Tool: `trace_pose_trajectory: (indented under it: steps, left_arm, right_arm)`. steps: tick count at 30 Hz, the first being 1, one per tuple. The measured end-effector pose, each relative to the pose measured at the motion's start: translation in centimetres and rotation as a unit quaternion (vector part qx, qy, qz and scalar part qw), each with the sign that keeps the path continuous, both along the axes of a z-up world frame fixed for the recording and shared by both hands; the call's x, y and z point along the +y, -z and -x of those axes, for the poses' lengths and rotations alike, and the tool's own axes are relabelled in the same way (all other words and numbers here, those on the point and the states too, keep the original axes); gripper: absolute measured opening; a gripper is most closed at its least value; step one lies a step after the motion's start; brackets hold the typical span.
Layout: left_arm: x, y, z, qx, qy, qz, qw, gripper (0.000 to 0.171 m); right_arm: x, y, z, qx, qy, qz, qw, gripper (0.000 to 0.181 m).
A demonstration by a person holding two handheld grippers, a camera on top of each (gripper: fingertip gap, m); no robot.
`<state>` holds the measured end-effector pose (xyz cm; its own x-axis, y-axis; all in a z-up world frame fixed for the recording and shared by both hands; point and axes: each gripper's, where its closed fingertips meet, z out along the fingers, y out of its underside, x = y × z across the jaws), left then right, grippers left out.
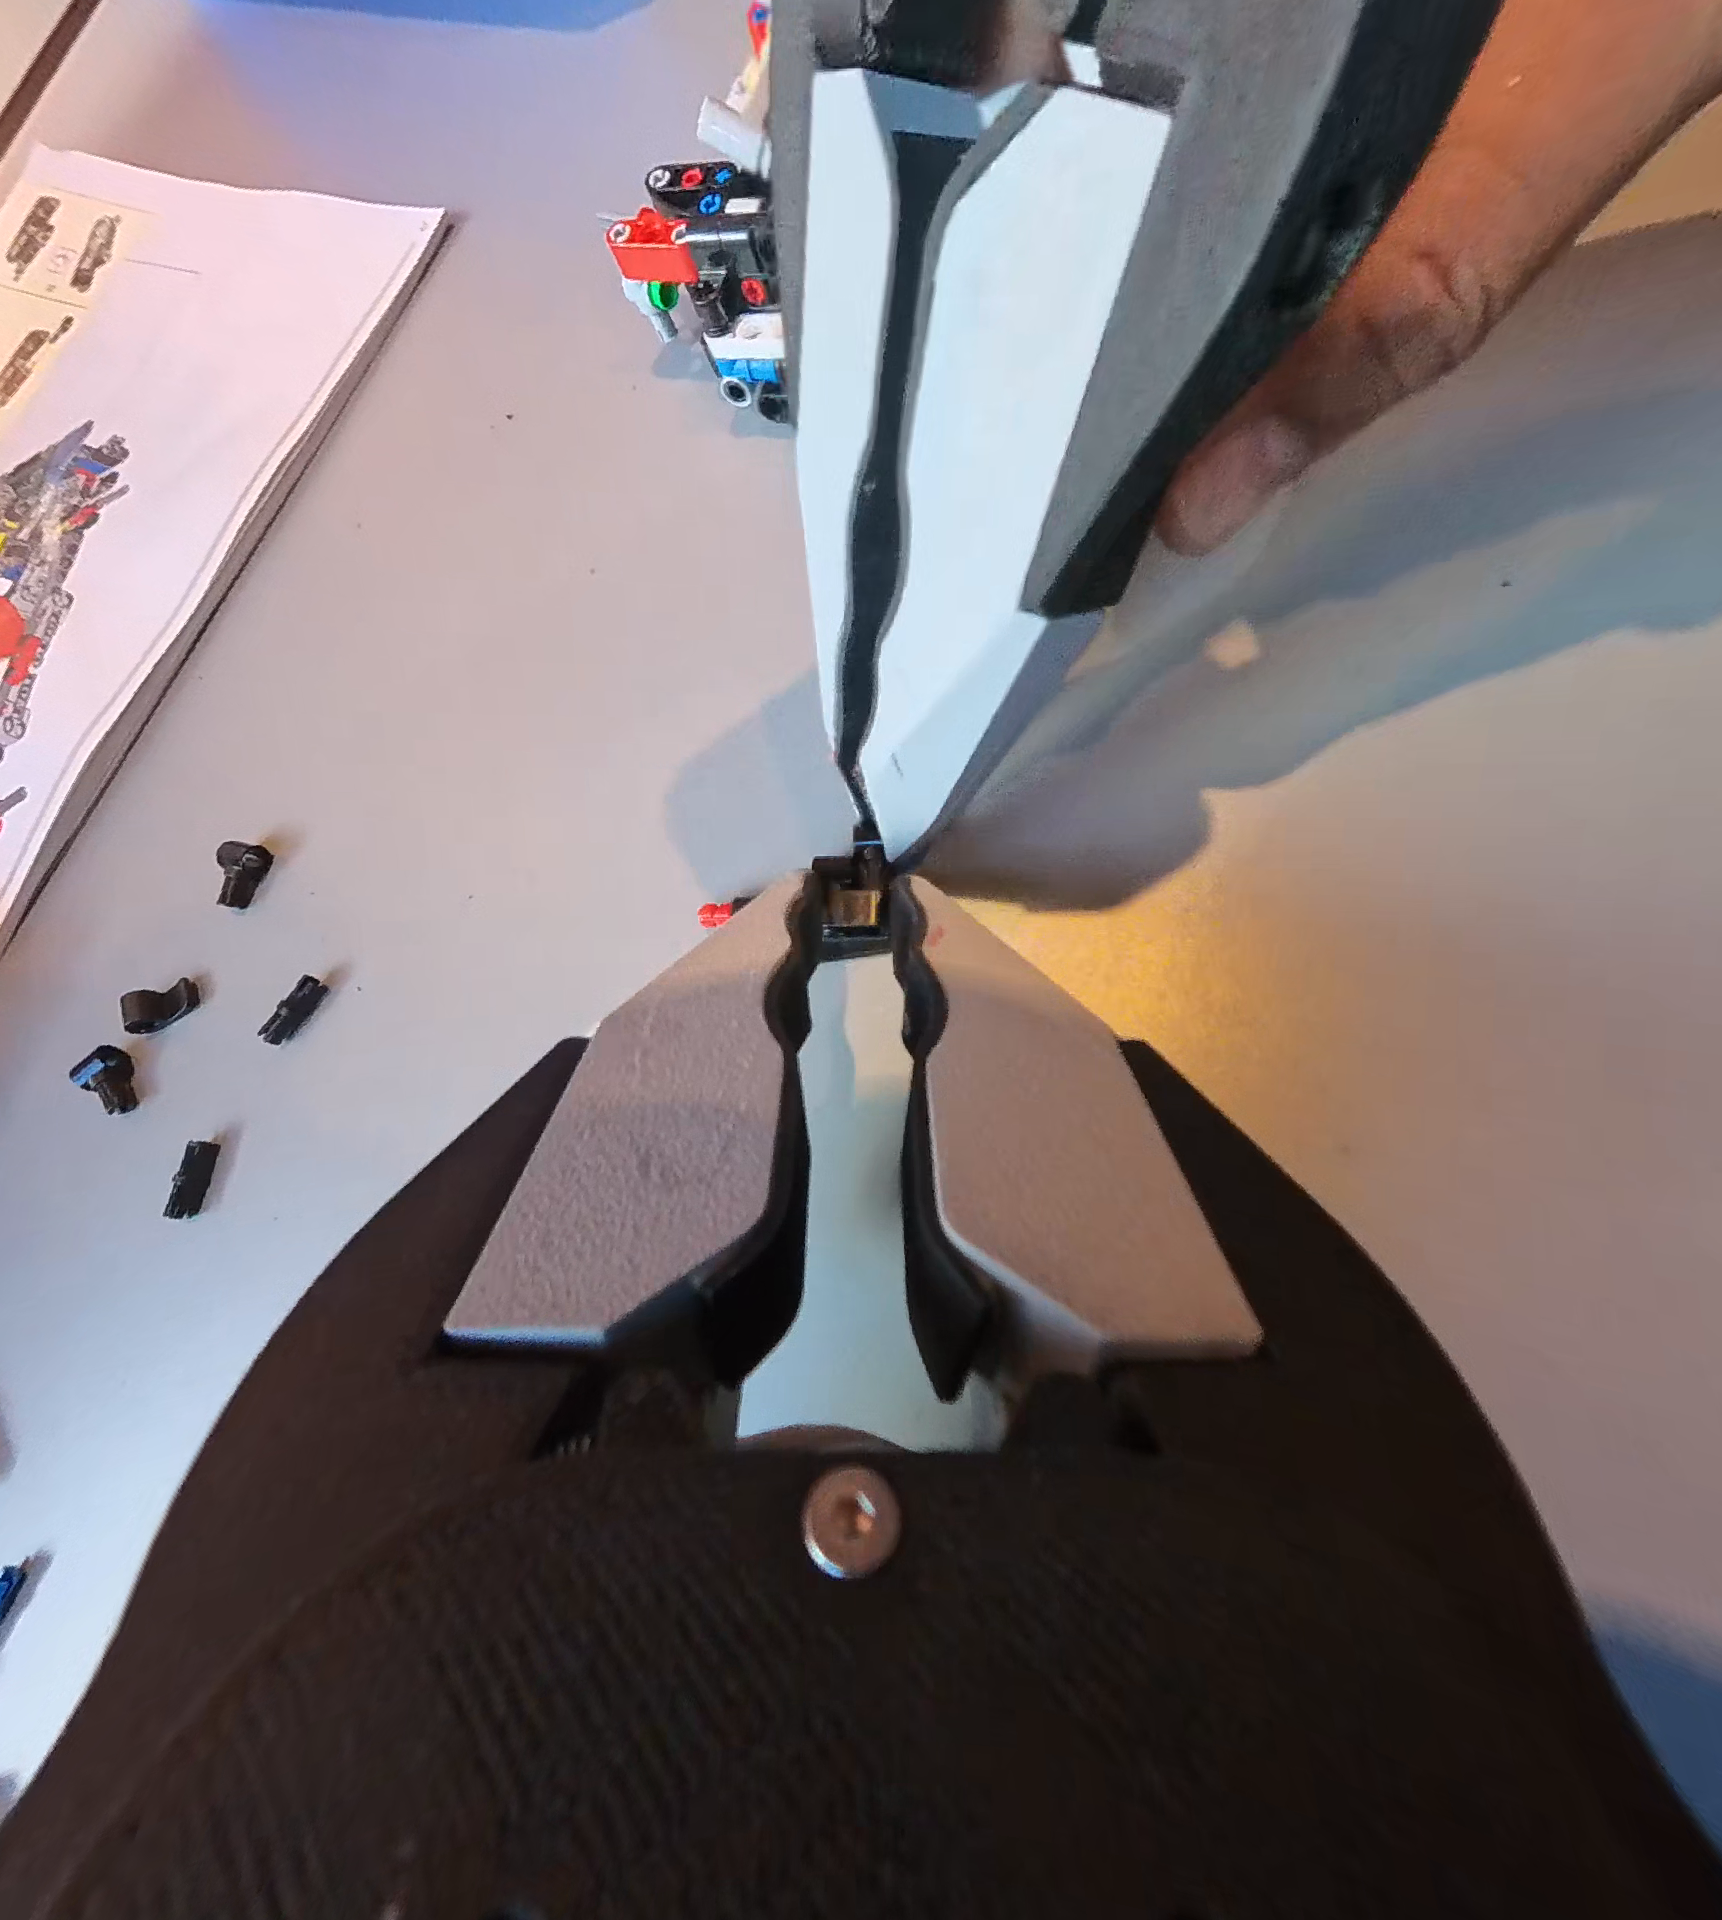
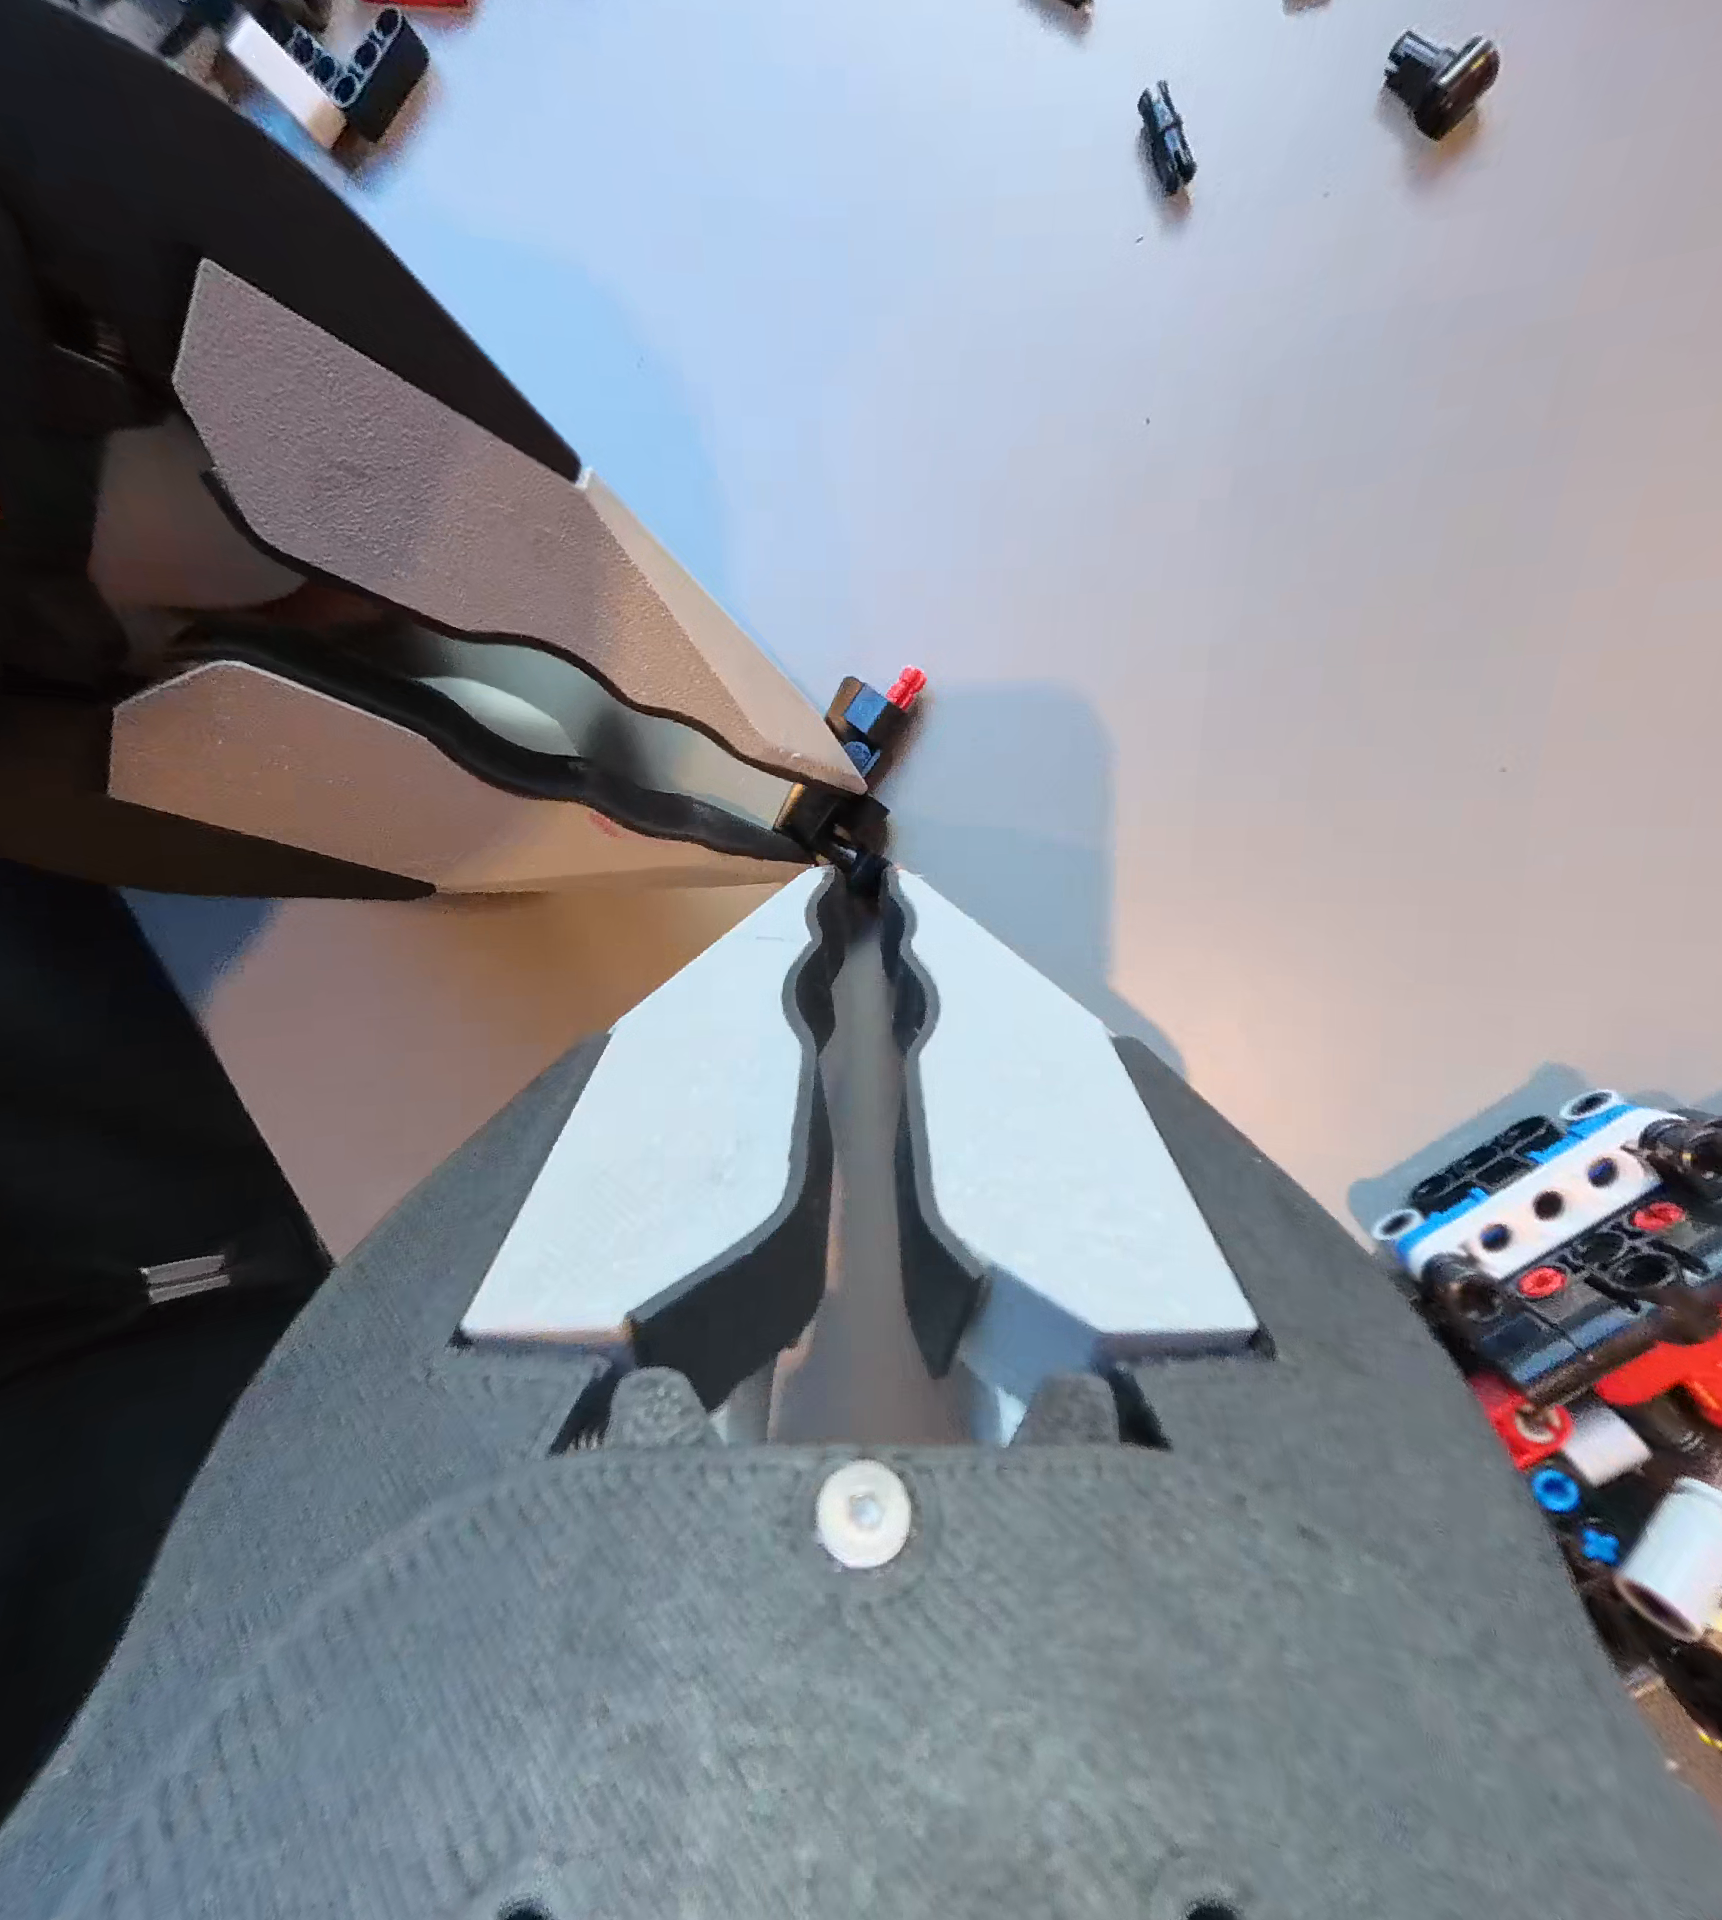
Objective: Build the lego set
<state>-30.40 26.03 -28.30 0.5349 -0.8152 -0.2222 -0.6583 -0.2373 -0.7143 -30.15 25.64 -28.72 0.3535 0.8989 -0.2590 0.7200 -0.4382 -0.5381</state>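
Black connector (image 1: 852, 906) pinched by left tool (image 1: 849, 883) | right tool (image 2: 862, 873) seemingly nips its pin (blurred) | booklet (image 1: 161, 436) print unreadable

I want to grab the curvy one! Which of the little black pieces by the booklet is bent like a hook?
The hooked piece, lying in the middle of the group; the other four are straight pins or knobbed pegs.

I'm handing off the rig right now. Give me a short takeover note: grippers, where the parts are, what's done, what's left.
Left gripper: shut on a small black connector block.
Right gripper: shut on a short black pin, tip to tip with the left, above the grey table.
Parts: loose black pins lie beside the open instruction booklet; the partly built black, red, blue and white model sits by the right gripper.
Done: both pieces picked up.
Left: whether the pin is seated can't be told; then join it to the model.
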Motion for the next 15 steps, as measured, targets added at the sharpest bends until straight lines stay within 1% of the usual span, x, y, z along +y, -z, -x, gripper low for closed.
trace_pose_trajectory:
  steps: [1,2,3,5,7,9,13,15]
  left_arm:
    - [-0.1,0.0,0.0,0.000,0.000,0.000,1.000,0.009]
    - [-0.6,-0.1,-0.4,-0.006,0.007,0.000,1.000,0.000]
    - [-0.9,0.3,-0.5,0.001,0.010,0.008,1.000,0.000]
    - [-0.7,0.2,-0.3,0.015,0.014,-0.005,1.000,0.000]
    - [-0.4,0.2,-0.3,-0.005,0.007,0.019,1.000,0.000]
    - [-0.5,0.3,-0.5,-0.019,0.015,0.037,0.999,0.000]
    - [-0.6,0.3,-0.7,-0.020,0.022,0.037,0.999,0.000]
    - [-0.6,0.4,-0.6,-0.023,0.022,0.043,0.999,0.000]
  right_arm:
    - [0.0,0.0,0.0,0.001,0.002,-0.006,1.000,0.004]
    - [-0.3,0.1,0.1,0.007,0.008,0.005,1.000,0.004]
    - [-0.7,0.2,0.4,0.023,0.018,0.028,0.999,0.000]
    - [-0.6,0.0,0.7,0.046,0.041,0.040,0.997,0.000]
    - [-0.3,0.0,0.6,0.050,0.049,0.030,0.997,0.000]
    - [0.1,0.0,0.0,0.046,0.063,0.040,0.996,0.000]
    - [0.6,-0.1,-2.2,0.039,0.067,0.047,0.996,0.000]
    - [0.5,-0.1,-2.5,0.042,0.066,0.044,0.996,0.000]
